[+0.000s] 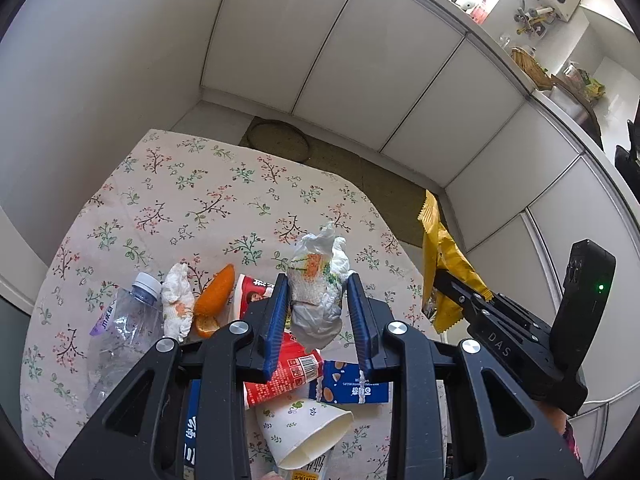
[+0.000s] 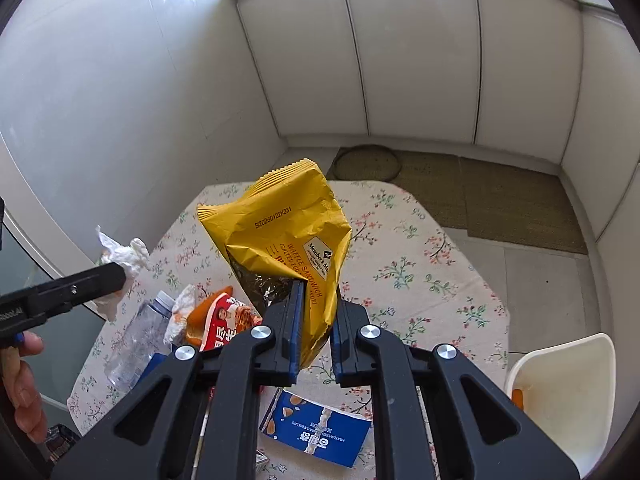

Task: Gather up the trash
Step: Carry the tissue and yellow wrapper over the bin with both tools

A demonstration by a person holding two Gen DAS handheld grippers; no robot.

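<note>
My left gripper (image 1: pixel 318 300) is shut on a crumpled white tissue (image 1: pixel 318 280) and holds it above the floral table (image 1: pixel 180 200). The tissue also shows in the right wrist view (image 2: pixel 124 258). My right gripper (image 2: pixel 318 304) is shut on a yellow snack bag (image 2: pixel 280 232), lifted above the table (image 2: pixel 420 280); the bag also shows in the left wrist view (image 1: pixel 444 264). On the table lie a clear plastic bottle (image 1: pixel 120 332), a second tissue wad (image 1: pixel 178 300), orange peel (image 1: pixel 216 292), a red noodle cup (image 1: pixel 280 376), a blue biscuit wrapper (image 1: pixel 348 388) and a paper cup (image 1: pixel 308 432).
A white bin (image 2: pixel 560 396) with an orange scrap inside stands at the right of the table. White cabinets (image 2: pixel 400 60) line the walls behind. A brown mat (image 2: pixel 500 200) and a round woven mat (image 2: pixel 366 162) lie on the floor beyond the table.
</note>
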